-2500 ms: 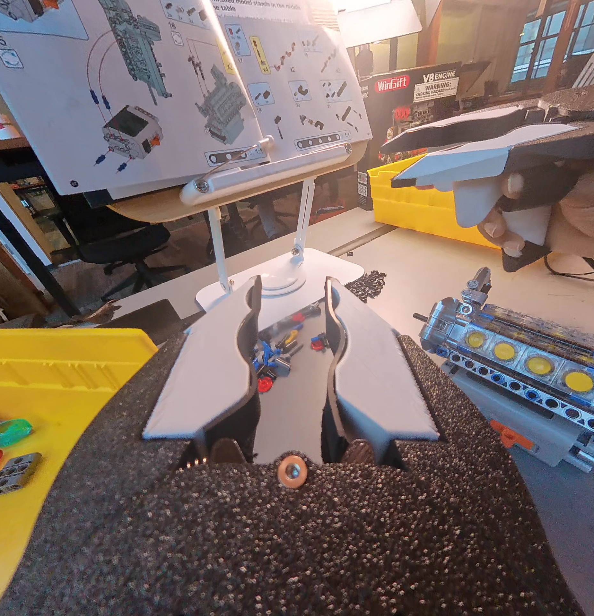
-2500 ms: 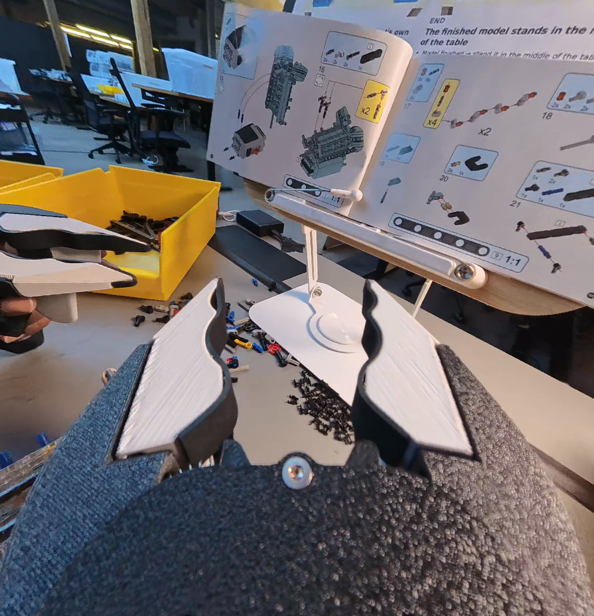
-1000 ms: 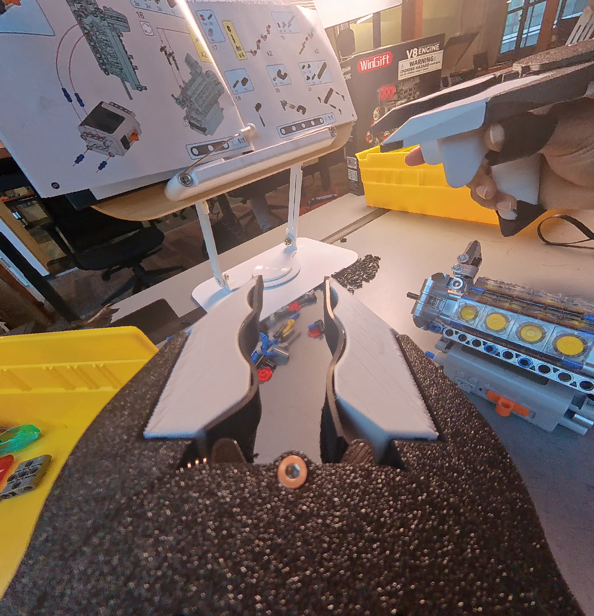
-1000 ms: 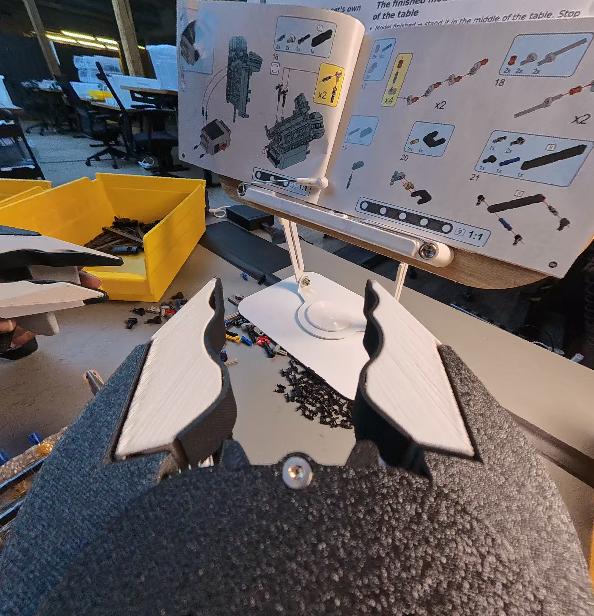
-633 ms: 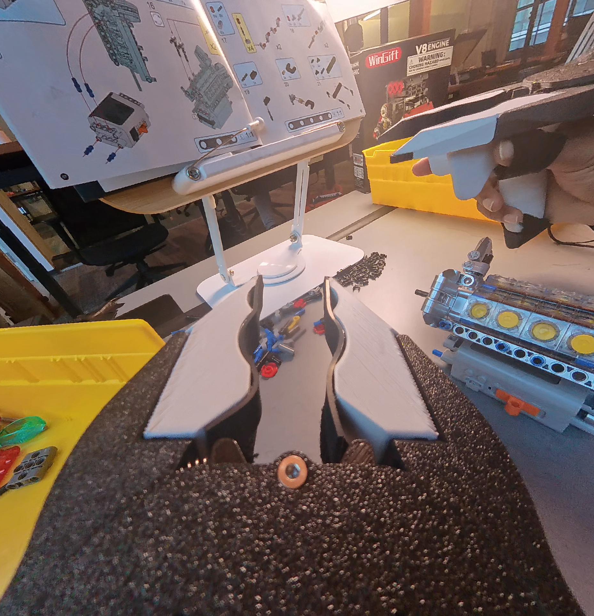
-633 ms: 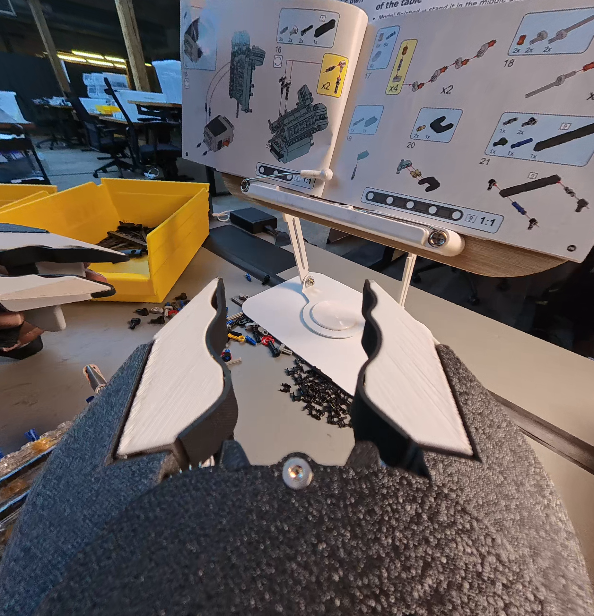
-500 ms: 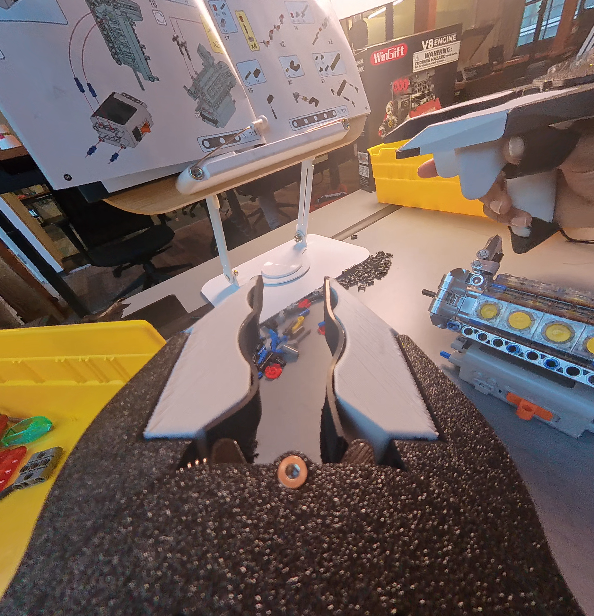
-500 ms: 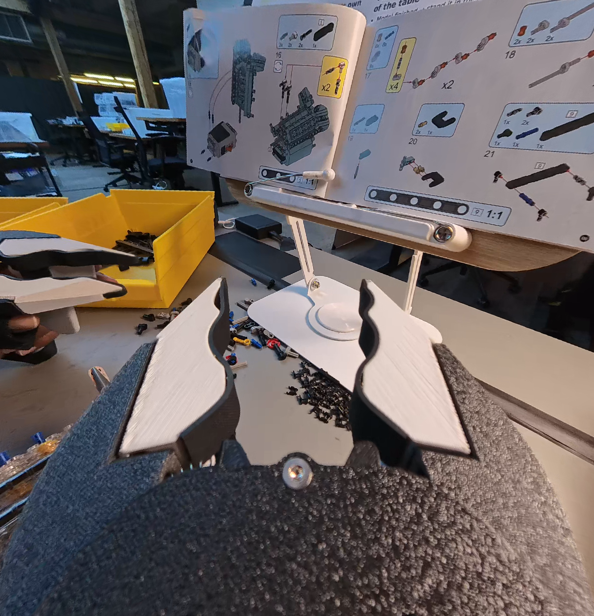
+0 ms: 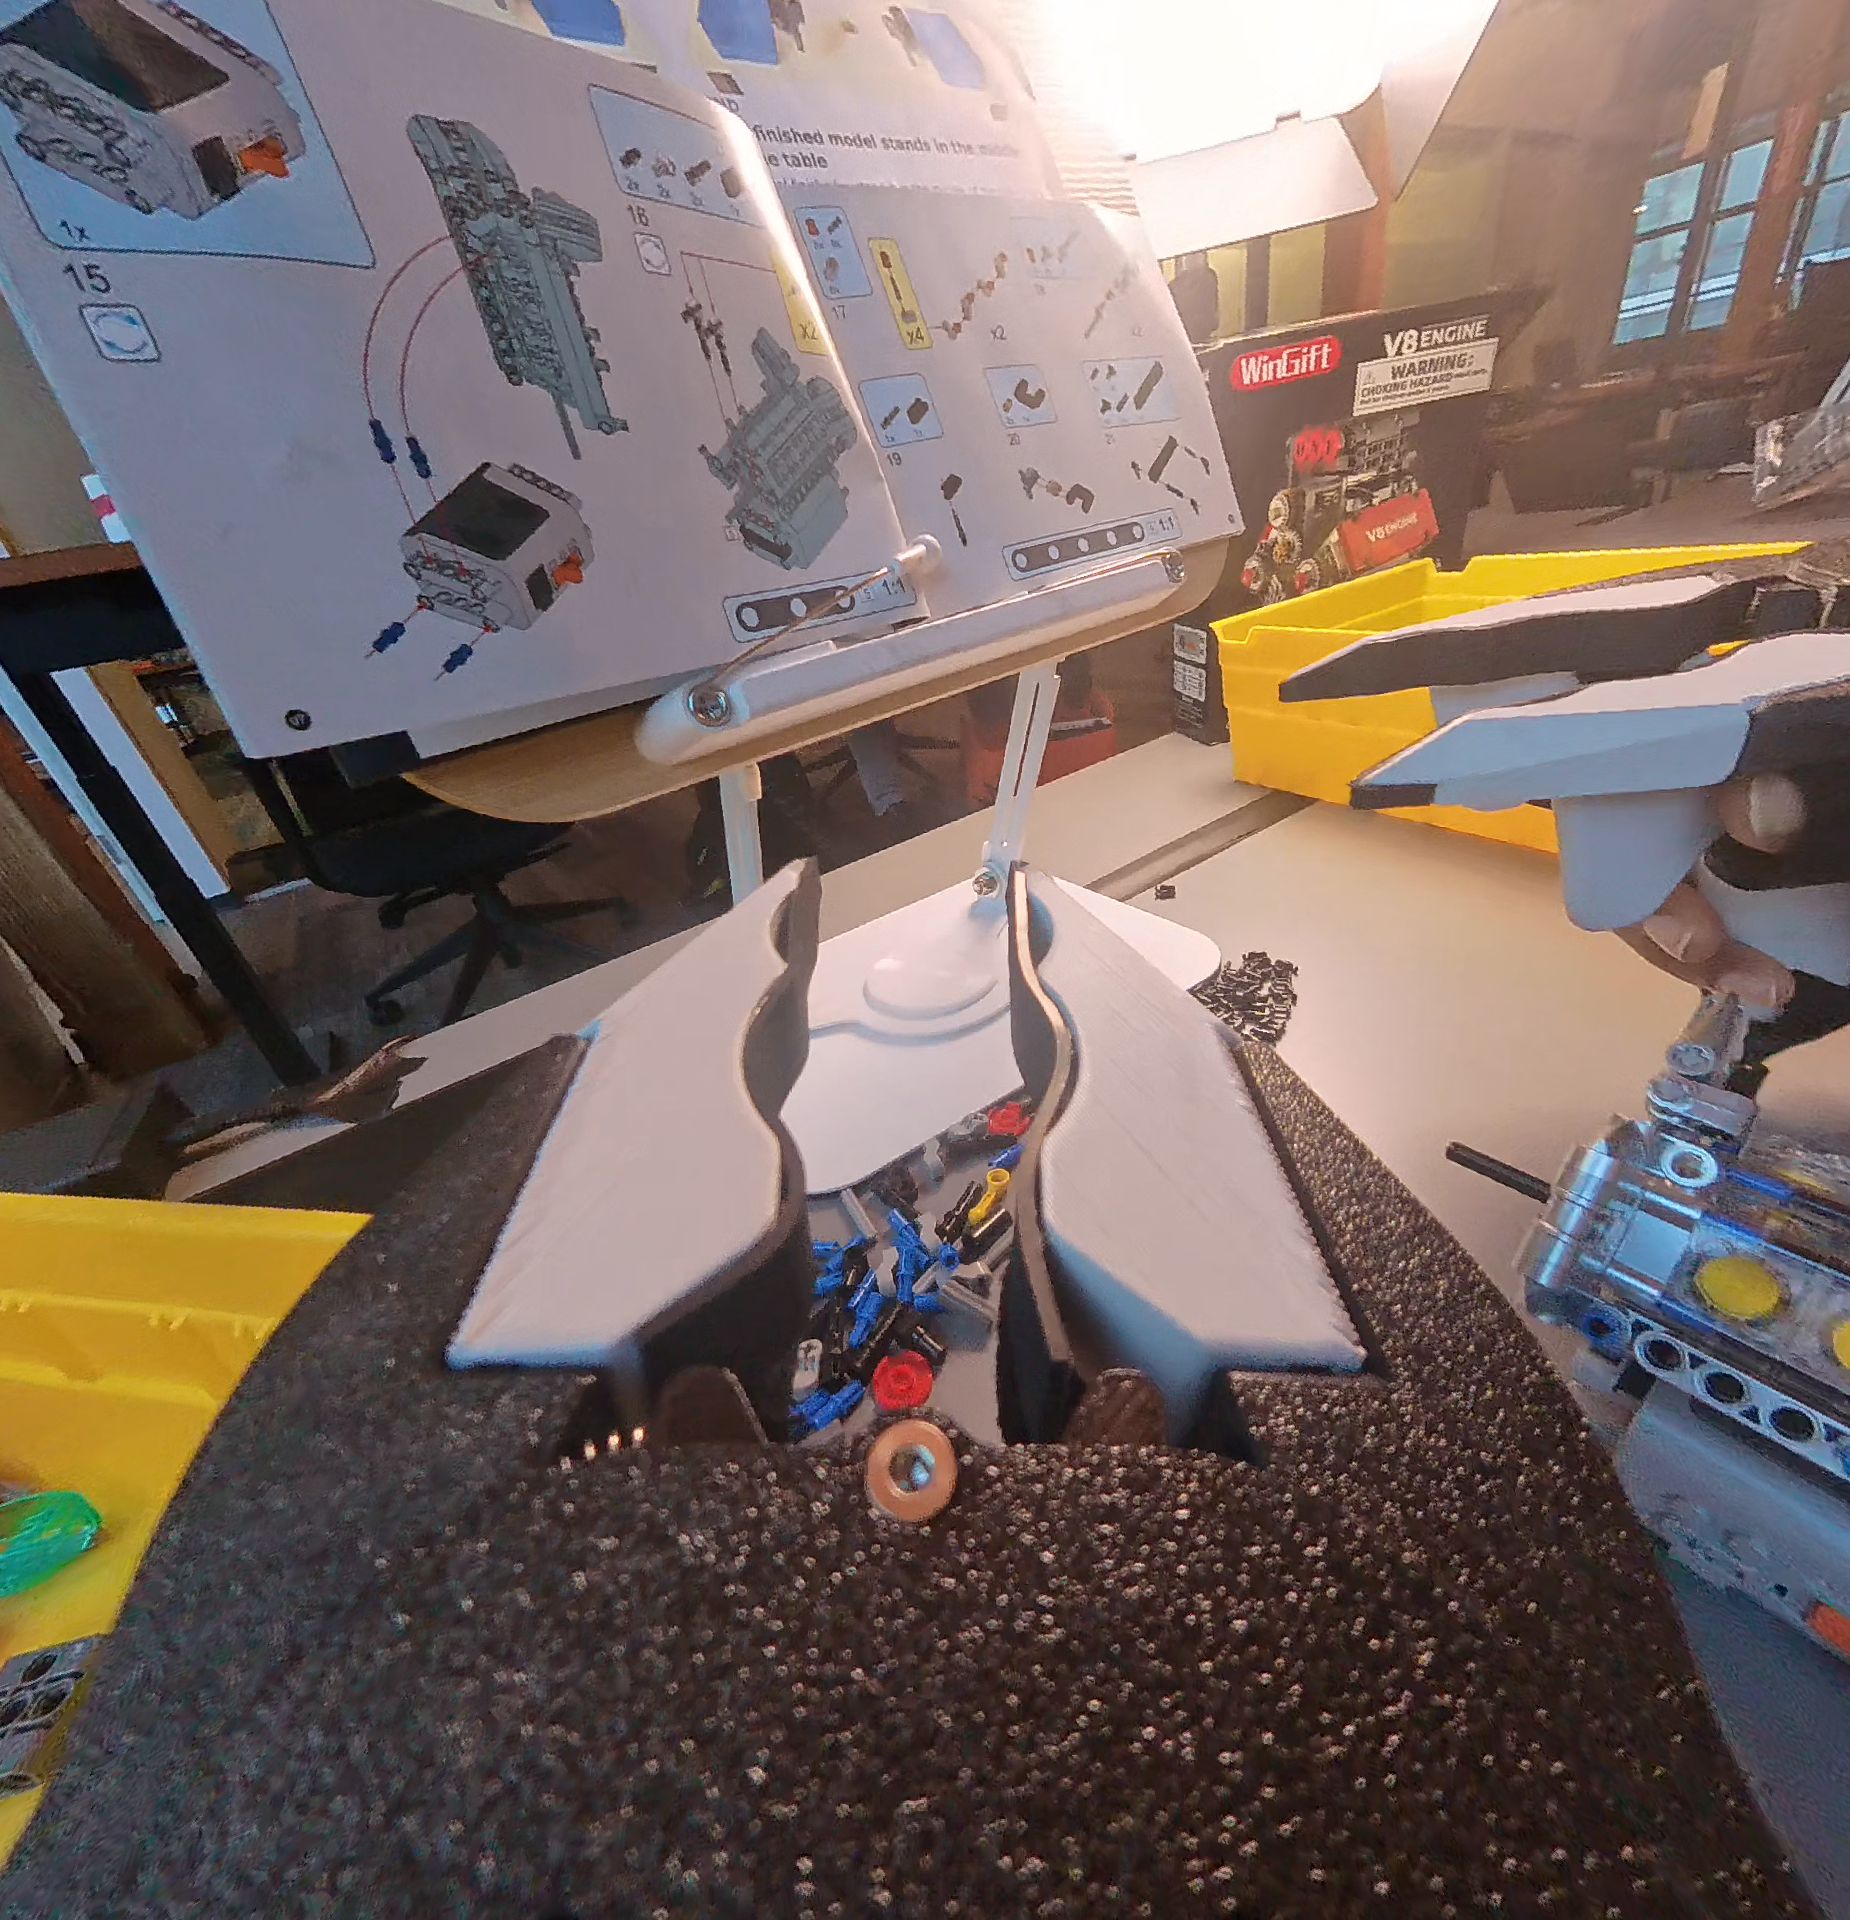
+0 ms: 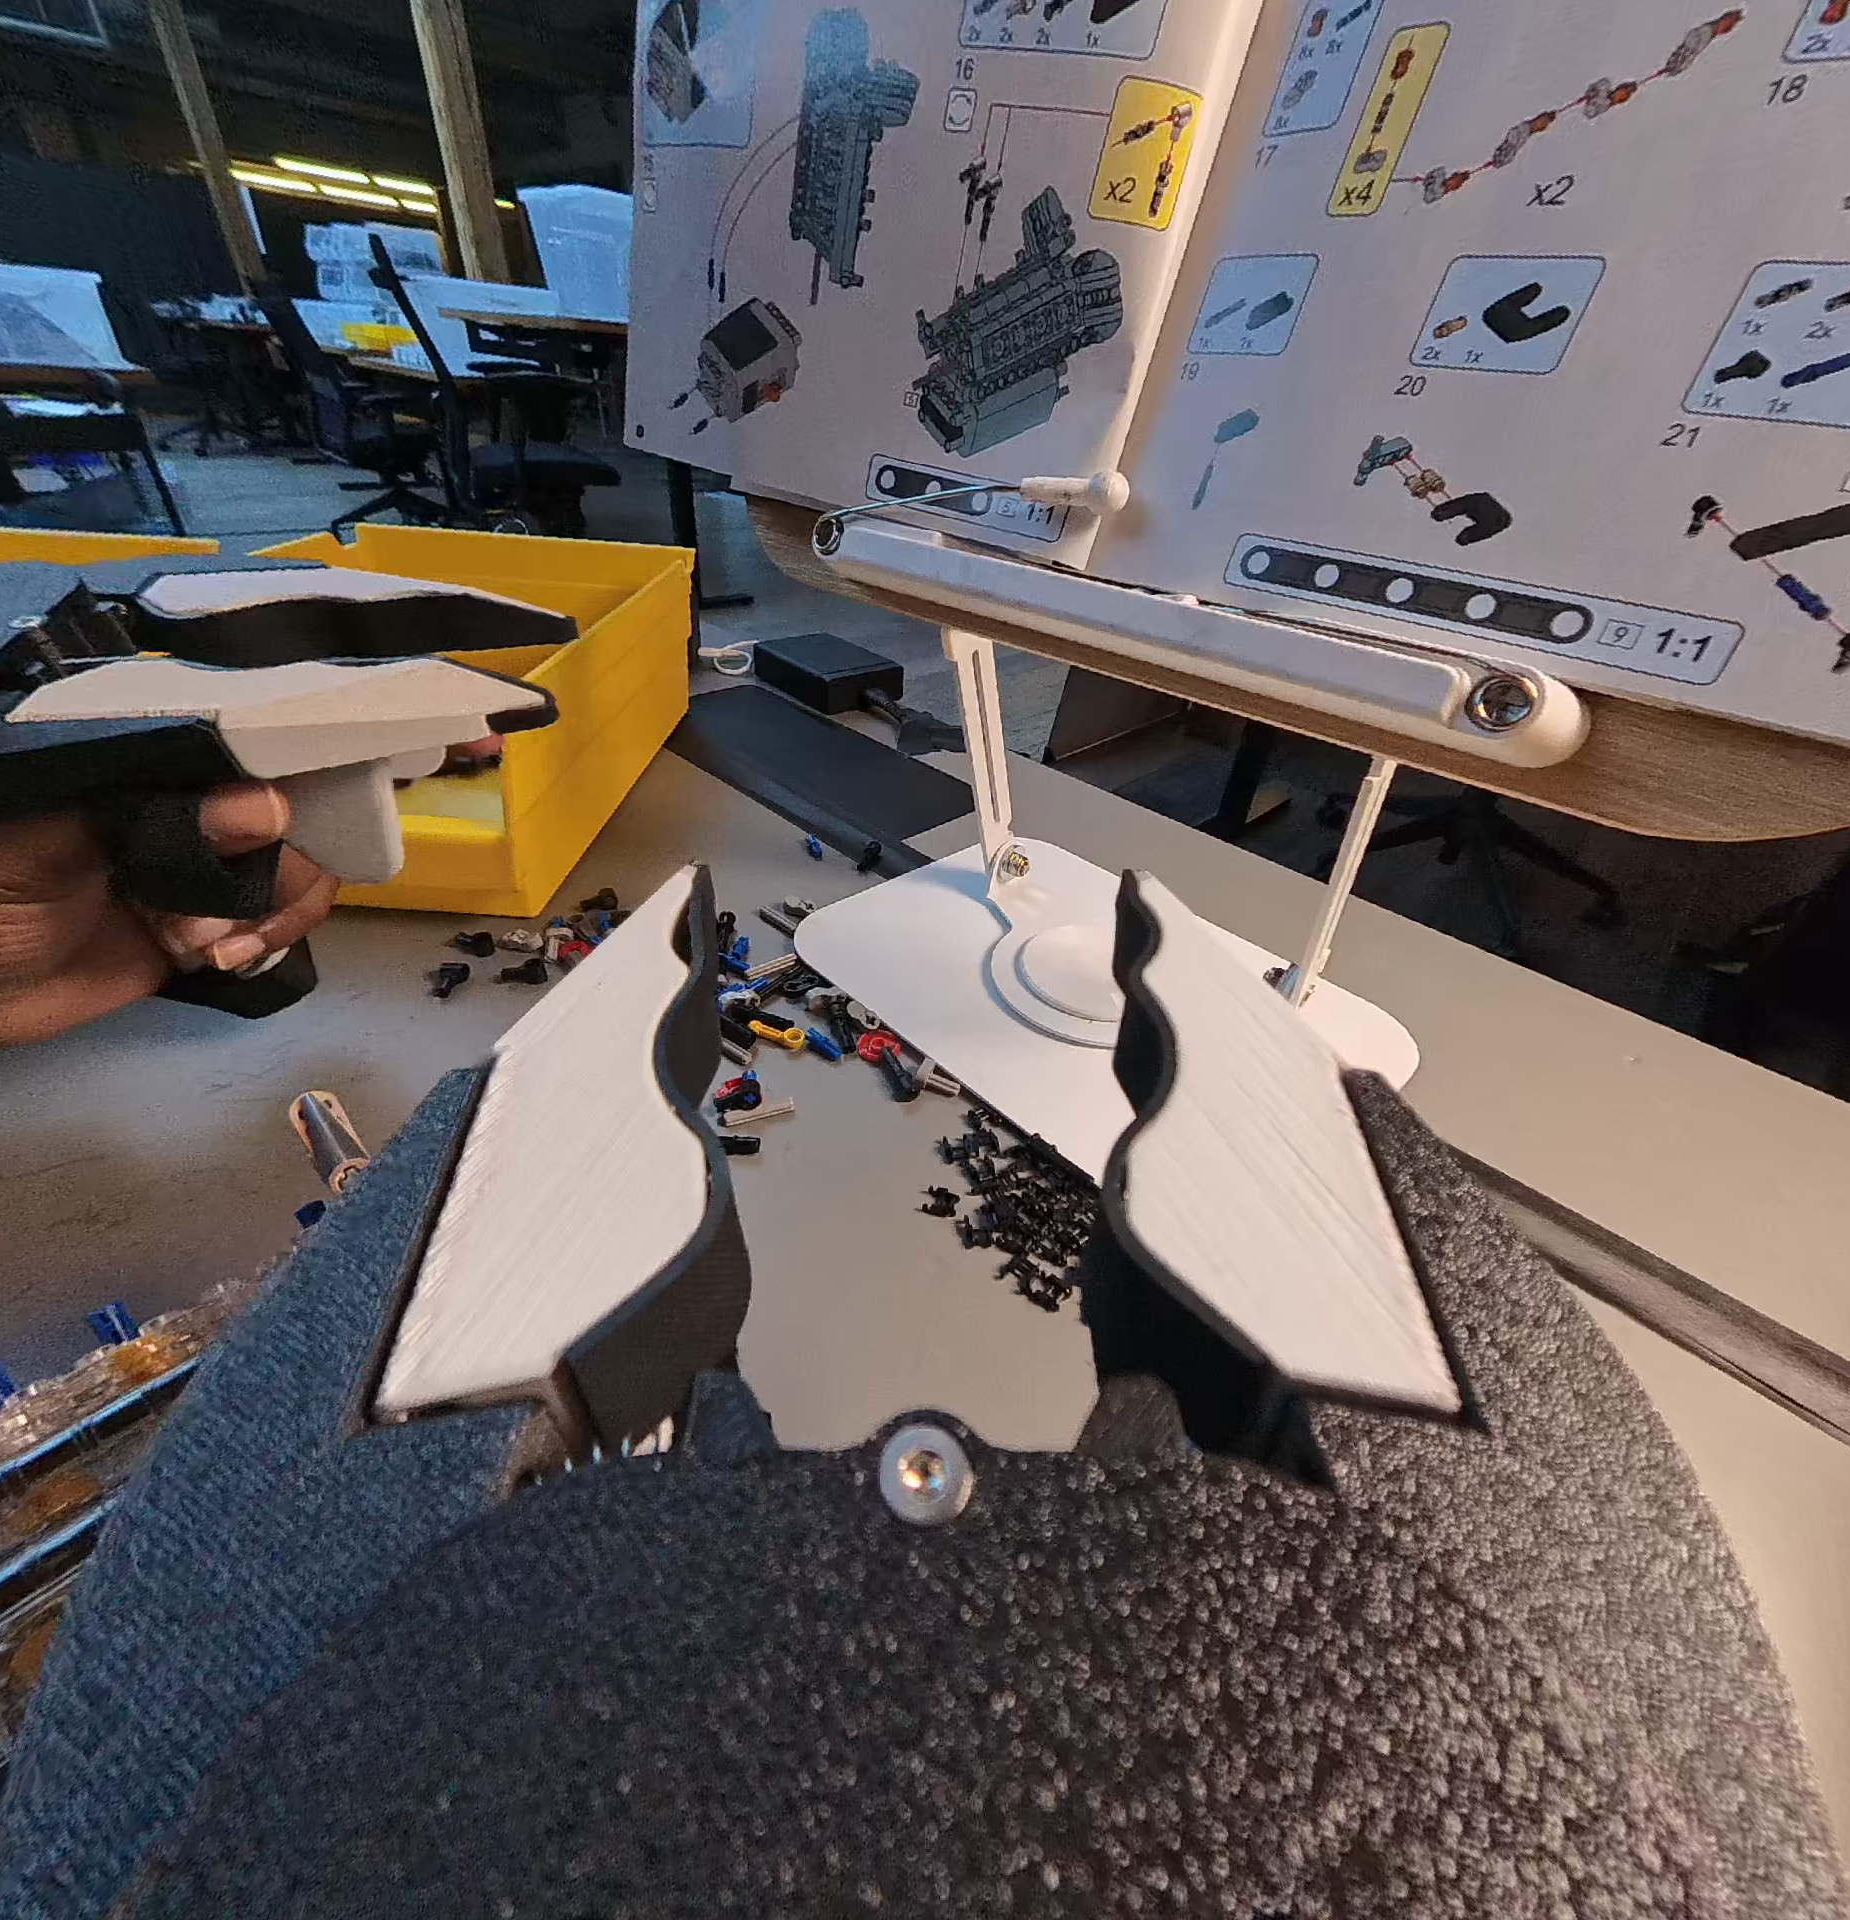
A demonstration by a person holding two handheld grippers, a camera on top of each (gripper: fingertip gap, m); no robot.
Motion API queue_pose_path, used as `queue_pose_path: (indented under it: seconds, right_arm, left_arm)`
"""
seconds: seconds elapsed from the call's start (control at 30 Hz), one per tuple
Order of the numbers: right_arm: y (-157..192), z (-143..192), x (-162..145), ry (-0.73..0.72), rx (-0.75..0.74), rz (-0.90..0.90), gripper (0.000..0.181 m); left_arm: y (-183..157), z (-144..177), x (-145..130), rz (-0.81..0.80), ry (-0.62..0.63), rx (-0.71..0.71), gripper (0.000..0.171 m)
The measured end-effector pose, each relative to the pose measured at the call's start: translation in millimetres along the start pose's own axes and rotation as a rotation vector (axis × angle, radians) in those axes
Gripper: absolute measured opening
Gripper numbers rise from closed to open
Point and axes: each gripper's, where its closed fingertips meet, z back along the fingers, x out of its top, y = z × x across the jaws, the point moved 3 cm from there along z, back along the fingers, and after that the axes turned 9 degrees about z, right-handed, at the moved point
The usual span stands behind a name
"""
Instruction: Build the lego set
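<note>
Above the tabletop (image 10: pixel 121 1122), left tongs (image 9: pixel 910 904) and right tongs (image 10: pixel 910 894) gape empty over scattered small parts (image 9: pixel 905 1262) (only the left view shows the engine model (image 9: pixel 1731 1320)).

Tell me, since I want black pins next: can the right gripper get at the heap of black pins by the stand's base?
Probably yes: the right gripper is open and empty, and the black pins lie uncovered on the table just ahead, beside the white stand base.

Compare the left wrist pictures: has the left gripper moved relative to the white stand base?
Yes. The left gripper has moved forward: its fingertips now overlap the white stand base, and the loose coloured pieces sit farther back between them.
</note>
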Motion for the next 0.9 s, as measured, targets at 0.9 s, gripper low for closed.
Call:
queue_pose_path:
  seconds: [0.9]
  right_arm:
    - [-45.4,-36.6,94.2,-0.166,-0.161,0.155,0.014]
  left_arm:
    - [-8.1,14.5,-23.4,-0.011,0.064,-0.007,0.034]
